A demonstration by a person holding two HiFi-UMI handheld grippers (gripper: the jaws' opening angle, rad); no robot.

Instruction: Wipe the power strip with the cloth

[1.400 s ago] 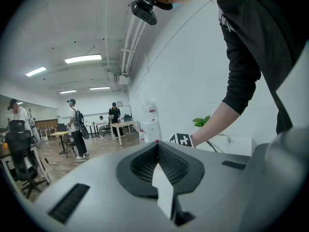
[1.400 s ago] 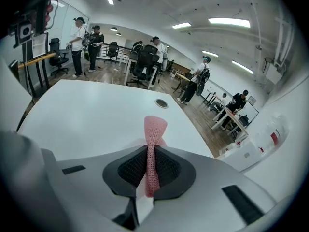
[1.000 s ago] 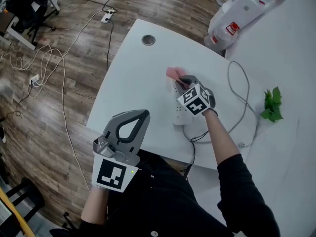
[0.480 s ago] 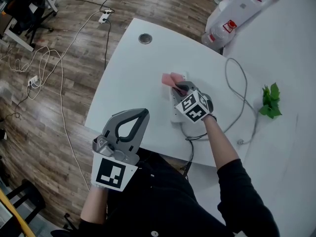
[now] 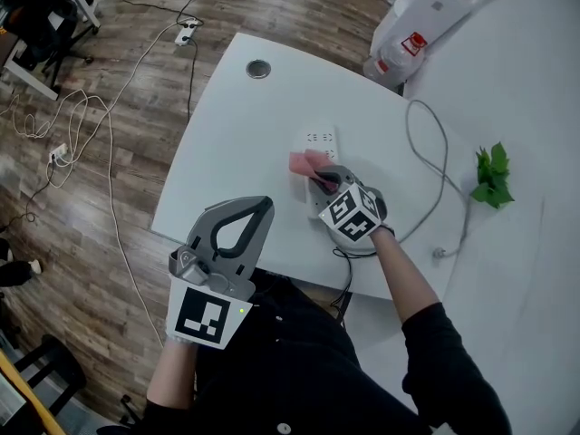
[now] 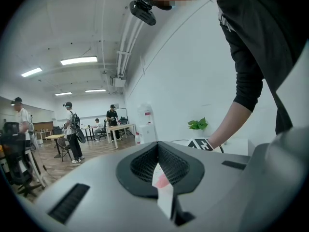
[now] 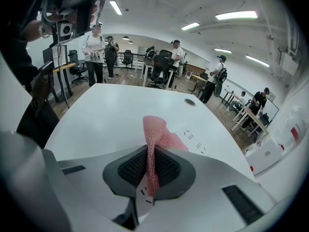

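Power strip (image 5: 320,140) lying at frame centre on white table (image 5: 227,134), pink cloth (image 5: 301,162) draping across it. Right gripper (image 5: 319,178) pinching cloth. Left gripper (image 5: 258,211) hovering lower left, jaws pressed together, gripping nothing.

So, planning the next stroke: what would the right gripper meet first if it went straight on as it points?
Past the pink cloth it grips, the right gripper would probably run along the power strip, then bare table; depth is unclear.
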